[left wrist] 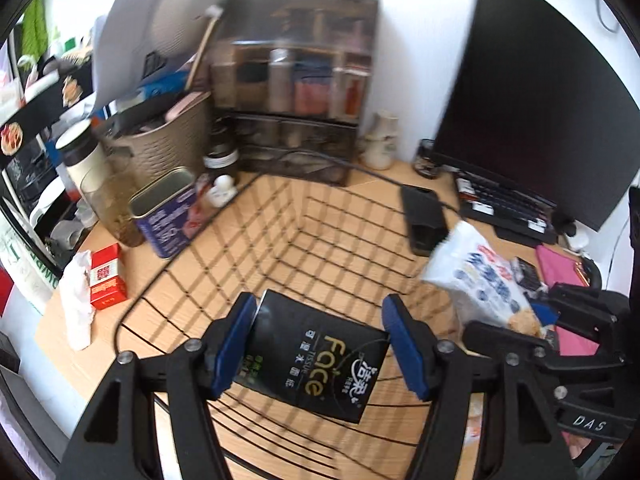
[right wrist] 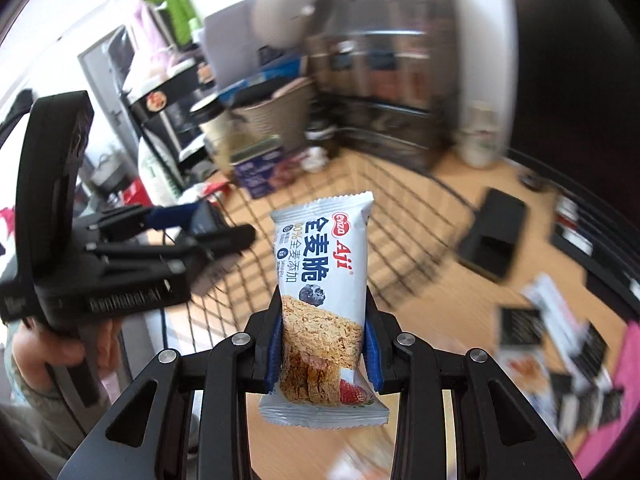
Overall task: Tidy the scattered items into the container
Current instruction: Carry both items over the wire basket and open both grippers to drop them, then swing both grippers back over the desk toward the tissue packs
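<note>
My left gripper is shut on a black tissue pack marked "Face", its blue pads pressing on the pack's two ends. The pack hangs over the black wire basket on the wooden desk. My right gripper is shut on a white snack bar packet, held upright above the near side of the basket. In the left wrist view that packet shows at the right, just past the basket's rim. In the right wrist view the left gripper shows at the left, held by a hand.
A red box and crumpled tissue lie left of the basket, with a blue tin behind them. A black adapter, keyboard and monitor stand to the right. Several blurred packets lie at the right.
</note>
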`<act>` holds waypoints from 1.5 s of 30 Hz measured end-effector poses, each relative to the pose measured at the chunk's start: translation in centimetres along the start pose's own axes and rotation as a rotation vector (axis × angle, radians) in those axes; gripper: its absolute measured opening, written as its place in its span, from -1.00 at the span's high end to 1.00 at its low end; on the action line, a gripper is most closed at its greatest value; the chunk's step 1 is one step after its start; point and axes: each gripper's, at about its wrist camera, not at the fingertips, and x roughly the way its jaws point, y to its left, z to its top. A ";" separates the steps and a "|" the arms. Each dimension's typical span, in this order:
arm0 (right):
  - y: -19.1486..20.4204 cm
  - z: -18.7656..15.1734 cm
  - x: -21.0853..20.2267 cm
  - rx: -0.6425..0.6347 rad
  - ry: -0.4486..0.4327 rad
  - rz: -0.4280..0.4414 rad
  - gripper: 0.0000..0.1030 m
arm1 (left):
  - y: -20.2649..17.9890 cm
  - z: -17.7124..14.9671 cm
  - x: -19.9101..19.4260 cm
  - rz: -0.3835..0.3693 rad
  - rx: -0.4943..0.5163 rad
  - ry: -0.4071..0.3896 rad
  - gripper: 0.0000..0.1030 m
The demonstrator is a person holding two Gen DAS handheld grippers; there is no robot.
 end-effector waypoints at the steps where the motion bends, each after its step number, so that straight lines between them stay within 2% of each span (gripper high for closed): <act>1: 0.7 0.7 1.1 -0.007 0.004 0.004 0.35 | 0.9 0.2 0.5 0.000 -0.008 0.003 -0.37; 6: 1.4 2.2 4.6 0.009 0.013 -0.010 0.32 | 3.5 0.6 1.9 -0.029 -0.047 0.026 -0.40; 8: 1.2 2.4 5.2 0.031 0.016 -0.024 0.16 | 4.1 0.6 2.1 -0.042 -0.076 0.035 -0.42; 10: 0.6 2.7 5.0 0.067 -0.008 -0.022 -0.24 | 4.1 0.5 2.1 -0.046 -0.083 0.036 -0.53; 11: 0.3 2.8 4.6 0.081 -0.022 -0.024 -0.32 | 3.9 0.4 1.9 -0.044 -0.078 0.030 -0.56; 13: 0.0 2.9 3.8 0.097 -0.046 -0.024 -0.34 | 3.2 0.2 1.3 -0.041 -0.063 0.022 -0.56; 16: -0.8 2.4 1.1 0.100 -0.080 -0.041 -0.34 | 1.5 0.1 0.0 -0.074 -0.042 0.003 -0.56; 19: -2.1 0.8 -2.4 0.088 -0.106 -0.085 -0.34 | -2.3 -0.4 -1.6 -0.112 0.038 -0.015 -0.56; 23: -4.8 -2.6 -7.6 0.101 -0.138 -0.191 -0.34 | -8.0 -1.2 -2.5 -0.176 0.132 -0.009 -0.56; 30: -12.6 -11.0 -15.3 0.262 -0.139 -0.351 -0.34 | -20.3 -5.2 -1.3 -0.314 0.354 0.071 -0.56; 35: -17.5 -16.7 -17.5 0.354 -0.088 -0.430 -0.34 | -27.7 -9.1 2.4 -0.417 0.434 0.214 -0.56; 37: -19.4 -18.8 -17.9 0.390 -0.069 -0.467 -0.34 | -30.1 -10.3 3.5 -0.434 0.472 0.243 -0.56; 41: -22.0 -21.6 -17.9 0.423 -0.038 -0.483 -0.34 | -32.8 -11.3 5.8 -0.447 0.465 0.300 -0.56; 45: -24.1 -22.9 -17.0 0.426 -0.001 -0.480 -0.16 | -34.0 -11.6 7.8 -0.447 0.455 0.340 -0.56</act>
